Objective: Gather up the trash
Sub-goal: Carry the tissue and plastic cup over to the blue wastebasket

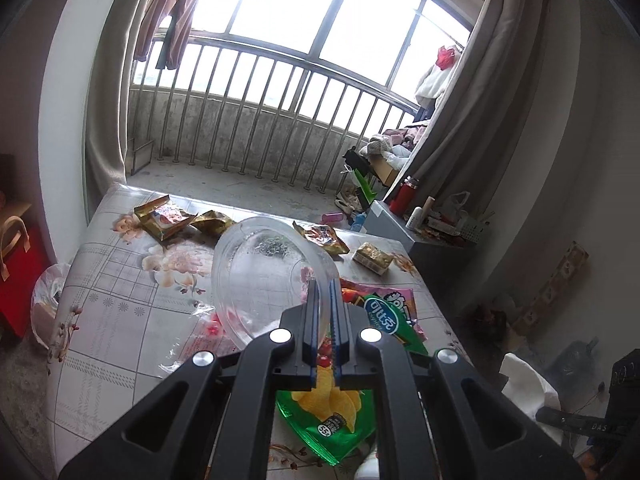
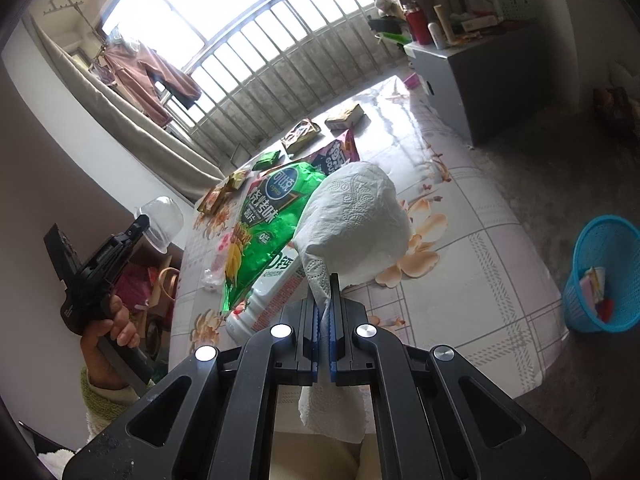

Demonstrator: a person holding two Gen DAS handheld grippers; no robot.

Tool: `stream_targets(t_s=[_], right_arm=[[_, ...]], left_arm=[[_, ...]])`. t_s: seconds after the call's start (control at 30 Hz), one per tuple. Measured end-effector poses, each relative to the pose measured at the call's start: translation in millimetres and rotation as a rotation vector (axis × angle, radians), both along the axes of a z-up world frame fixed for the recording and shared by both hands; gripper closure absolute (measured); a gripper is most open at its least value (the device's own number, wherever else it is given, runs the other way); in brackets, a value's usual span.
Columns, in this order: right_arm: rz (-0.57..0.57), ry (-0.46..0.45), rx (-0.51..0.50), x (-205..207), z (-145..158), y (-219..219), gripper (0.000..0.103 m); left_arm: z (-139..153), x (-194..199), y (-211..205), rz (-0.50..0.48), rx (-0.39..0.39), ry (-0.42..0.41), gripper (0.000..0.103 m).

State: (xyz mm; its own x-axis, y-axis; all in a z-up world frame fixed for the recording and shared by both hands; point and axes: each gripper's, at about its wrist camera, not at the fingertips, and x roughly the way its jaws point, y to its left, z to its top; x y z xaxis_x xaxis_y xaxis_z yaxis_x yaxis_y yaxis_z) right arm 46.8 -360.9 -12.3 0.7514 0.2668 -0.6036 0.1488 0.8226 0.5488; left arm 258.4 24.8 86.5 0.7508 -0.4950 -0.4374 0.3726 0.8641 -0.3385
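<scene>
Clear plastic cup (image 1: 264, 276) sat clamped in the left gripper (image 1: 325, 292) above the table (image 1: 120, 320); the right gripper (image 2: 325, 296) pinched white tissue (image 2: 356, 220) over a green chip bag (image 2: 276, 220) marked "55".

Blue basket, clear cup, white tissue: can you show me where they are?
blue basket (image 2: 596, 280): right wrist view, on its mesh wall.
clear cup (image 1: 260, 272): left wrist view, on its see-through side.
white tissue (image 2: 360, 220): right wrist view, on its puffy middle.
</scene>
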Motion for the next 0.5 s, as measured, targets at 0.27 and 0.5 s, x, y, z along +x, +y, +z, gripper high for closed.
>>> stream_targets(t_s=[0.27,0.5], right_arm=[[-0.094,-0.013,0.030,-40,-5,-34,0.101],[-0.212,-0.043,0.081,-81,-9,-69,0.101]], left_arm=[[35,-49,-45,-0.186,-0.046,-0.049,0.098],[44,-81,-117,-0.377,-0.026,-0.041,0.098]])
